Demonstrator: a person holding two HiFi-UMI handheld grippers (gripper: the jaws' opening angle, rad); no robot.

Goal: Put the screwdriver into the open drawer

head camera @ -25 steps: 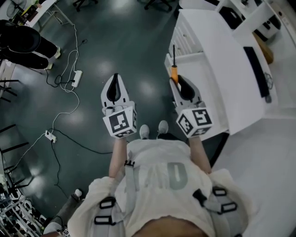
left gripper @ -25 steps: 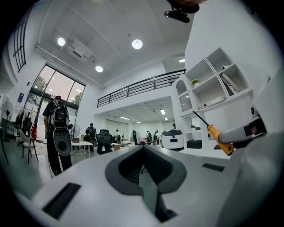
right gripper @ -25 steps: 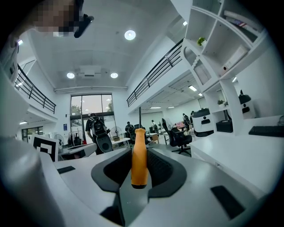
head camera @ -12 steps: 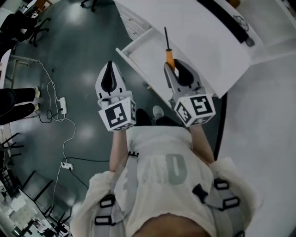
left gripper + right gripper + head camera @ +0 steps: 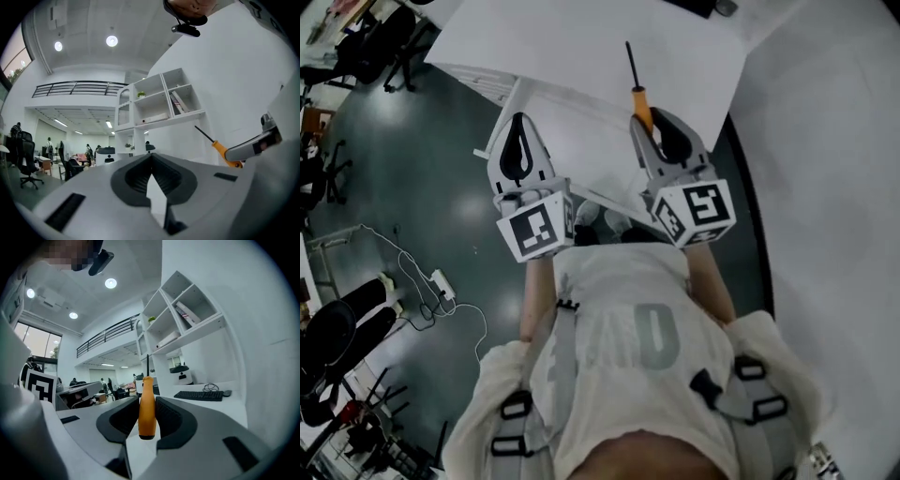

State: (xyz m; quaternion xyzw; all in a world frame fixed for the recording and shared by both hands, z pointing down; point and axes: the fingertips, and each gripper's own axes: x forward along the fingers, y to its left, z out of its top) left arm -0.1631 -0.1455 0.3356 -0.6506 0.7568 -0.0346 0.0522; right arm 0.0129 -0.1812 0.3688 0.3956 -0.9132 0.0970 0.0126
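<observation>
Over dark office floor [image 5: 412, 187], the left gripper [image 5: 517, 120] has its fingers closed empty, while the right gripper [image 5: 653, 116] has its fingers clamped on the orange-handled screwdriver [image 5: 638, 91], held over the open drawer [image 5: 572, 141] under the white counter [image 5: 581, 42].

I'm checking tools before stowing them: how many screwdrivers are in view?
1. The orange-handled screwdriver is clamped in the right gripper, shaft pointing forward. Others may be hidden.

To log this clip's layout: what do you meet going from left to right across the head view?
power strip on the floor → left tongs, shut with nothing between them → right tongs, shut on the screwdriver
</observation>
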